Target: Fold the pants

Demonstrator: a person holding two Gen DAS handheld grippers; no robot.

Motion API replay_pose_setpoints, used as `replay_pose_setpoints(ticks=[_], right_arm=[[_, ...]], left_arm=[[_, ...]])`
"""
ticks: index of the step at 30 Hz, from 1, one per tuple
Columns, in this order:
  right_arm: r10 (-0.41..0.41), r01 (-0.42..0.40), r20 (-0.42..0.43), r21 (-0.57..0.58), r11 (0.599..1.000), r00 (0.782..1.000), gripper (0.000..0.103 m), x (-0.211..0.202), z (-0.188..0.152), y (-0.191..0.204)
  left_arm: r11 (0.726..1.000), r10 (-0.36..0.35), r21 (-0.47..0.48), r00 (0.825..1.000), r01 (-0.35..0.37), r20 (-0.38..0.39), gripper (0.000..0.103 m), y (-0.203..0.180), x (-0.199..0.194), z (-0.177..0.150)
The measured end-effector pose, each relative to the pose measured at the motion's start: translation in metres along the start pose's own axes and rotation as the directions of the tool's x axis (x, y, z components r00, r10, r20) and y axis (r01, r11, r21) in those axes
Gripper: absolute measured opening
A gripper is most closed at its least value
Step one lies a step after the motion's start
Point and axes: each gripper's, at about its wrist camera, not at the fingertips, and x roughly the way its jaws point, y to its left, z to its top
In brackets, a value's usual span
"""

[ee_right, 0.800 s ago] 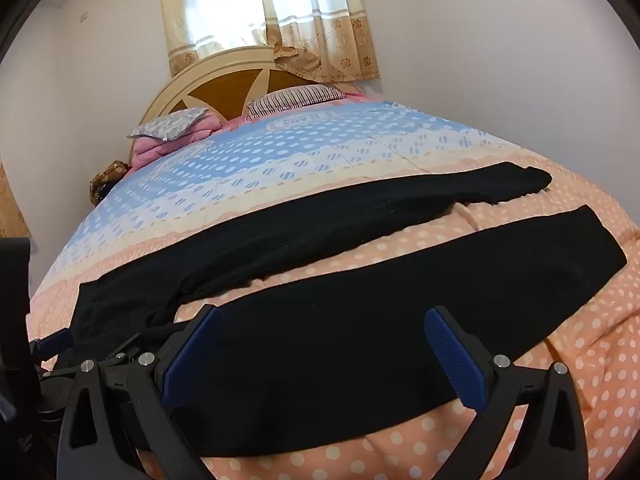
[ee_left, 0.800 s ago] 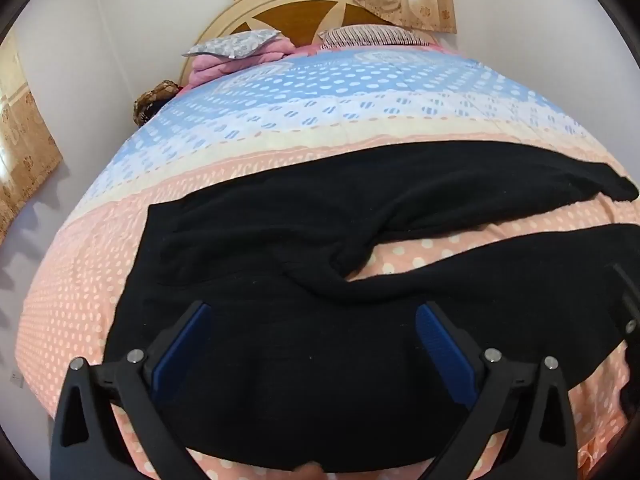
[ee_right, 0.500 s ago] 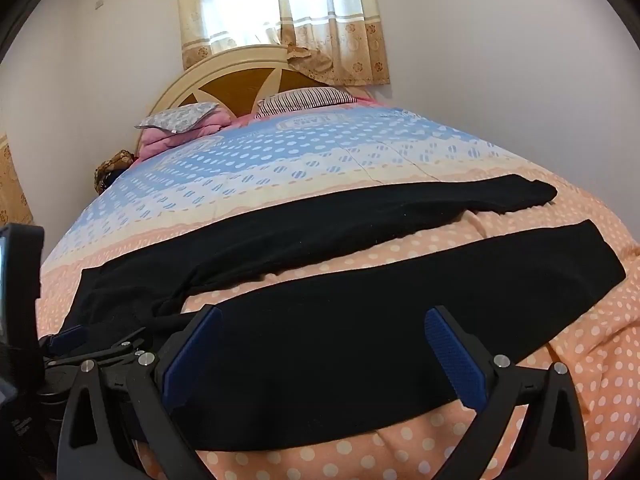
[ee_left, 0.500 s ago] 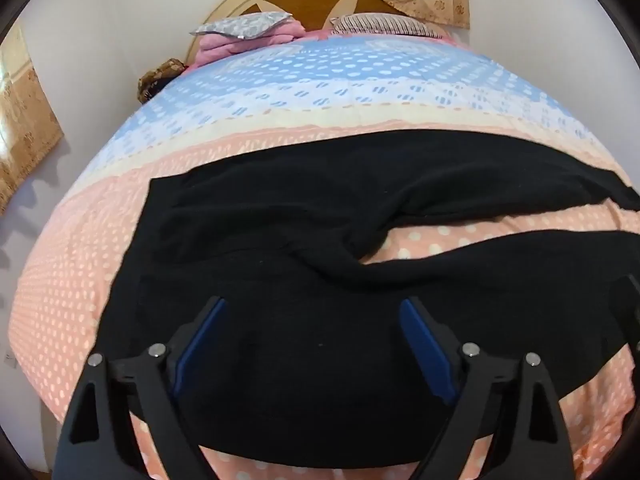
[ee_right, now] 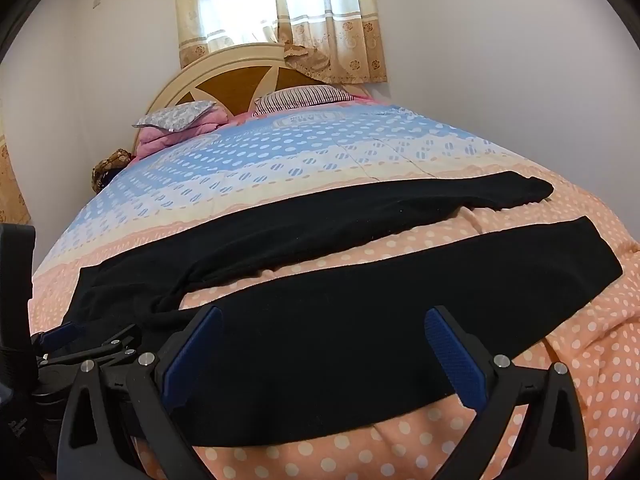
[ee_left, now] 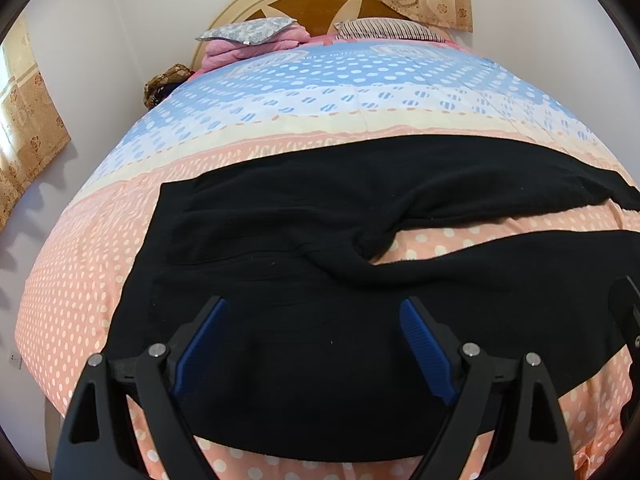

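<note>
- The bed point(ee_right: 400, 148) fills both views, under a dotted quilt point(ee_left: 320, 92) banded blue toward the headboard, cream across the middle and peach along the near edge.
- The pants point(ee_left: 304, 240), black, lie flat and unfolded across the peach band near the foot edge of the bed, the waist toward the bed's left side and both legs running off toward the right side.
- The two legs are spread apart in a narrow V, with a strip of peach quilt showing between them; the nearer leg lies close to the foot edge, the farther one along the seam of the cream band.
- The headboard point(ee_right: 240, 80) is arched, cream with brown wooden panels, against the far wall beneath a curtained window point(ee_right: 276, 12).
- Pillows point(ee_left: 384, 29) and a pink folded blanket point(ee_left: 256, 49) sit at the head edge.
- The left gripper point(ee_left: 312, 344) hangs over the waist part of the pants, its blue-padded jaws spread wide and released, nothing between them.
- The right gripper point(ee_right: 320, 356) hangs over the nearer leg, jaws likewise spread wide and gripping nothing; whether its fingertips touch the cloth cannot be told.
- In the right wrist view the left gripper shows at the left margin, just beside the right one.
</note>
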Motion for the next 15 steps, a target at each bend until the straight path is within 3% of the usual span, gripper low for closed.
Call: replay_pose_setpoints(ticks=[15], right_arm=[[-0.013,0.013,-0.005,0.013,1.0,1.0,0.102,-0.0034,-0.0001,-0.0009]], left_arm=[[1.0,0.004,-0.002,1.0,-0.004,0.009,0.09,-0.0004,-0.0039,-0.0006]])
